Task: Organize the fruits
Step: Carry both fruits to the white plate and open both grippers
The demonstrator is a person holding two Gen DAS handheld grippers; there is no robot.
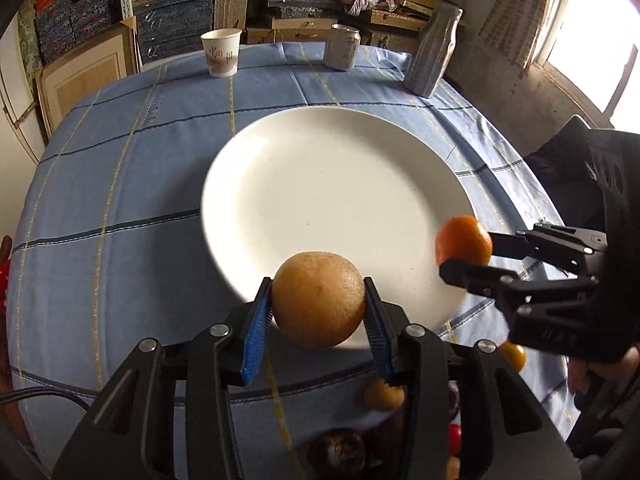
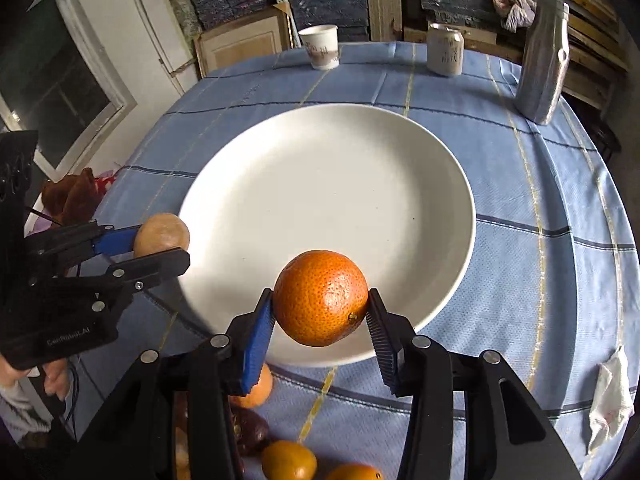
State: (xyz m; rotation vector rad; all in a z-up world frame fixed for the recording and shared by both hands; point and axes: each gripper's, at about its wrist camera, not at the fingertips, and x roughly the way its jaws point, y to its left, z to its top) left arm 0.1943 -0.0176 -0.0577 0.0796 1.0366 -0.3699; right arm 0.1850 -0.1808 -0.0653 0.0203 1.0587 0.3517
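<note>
Between the right gripper's [image 2: 320,312] pads sits an orange [image 2: 320,298].

Round table [image 2: 520,208] under a light blue cloth with dark blue and yellow lines. At the centre, lying directly on the cloth, a large white plate [image 2: 320,184]; along the far edge, well apart, a paper cup [image 2: 320,47], a pale drink can [image 2: 445,49] and a ribbed grey bottle [image 2: 542,68]. Near the front edge, a loose cluster of small fruits [image 2: 288,460], orange and dark reddish, and off to the right a crumpled white tissue [image 2: 612,400].
</note>
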